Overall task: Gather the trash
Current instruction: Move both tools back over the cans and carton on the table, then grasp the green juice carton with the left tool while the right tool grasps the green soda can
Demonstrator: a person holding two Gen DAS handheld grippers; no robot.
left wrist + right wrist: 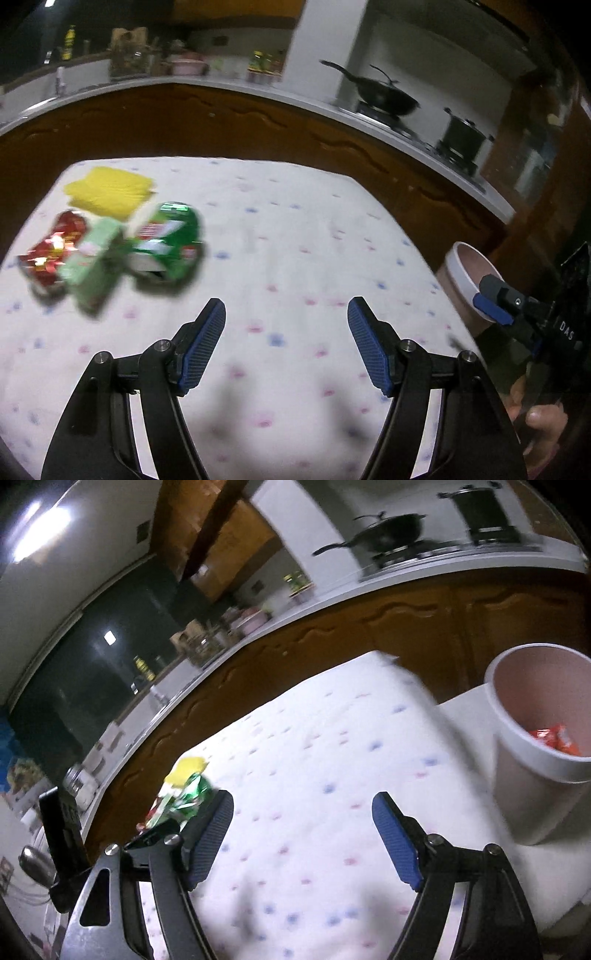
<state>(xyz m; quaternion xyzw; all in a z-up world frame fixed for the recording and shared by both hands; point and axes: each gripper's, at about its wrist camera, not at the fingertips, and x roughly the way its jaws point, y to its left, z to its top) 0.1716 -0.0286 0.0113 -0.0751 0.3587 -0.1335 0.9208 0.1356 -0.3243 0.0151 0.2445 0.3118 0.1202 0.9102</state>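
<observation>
One red wrapper [554,740] lies in the bin [532,786] at two o'clock, while my left gripper [286,343] and right gripper [303,840] (both spread, empty) leave the can [168,240], cloth [109,192] and cartons at ten.

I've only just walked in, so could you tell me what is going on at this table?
A person is clearing trash off the spotted tablecloth with a handheld tool in each hand. Both the left tool and the right tool are open and empty. A green can, a red wrapper, a pale green carton and a yellow packet lie clustered on the cloth. The bin beside the table already holds an orange-red wrapper.
</observation>
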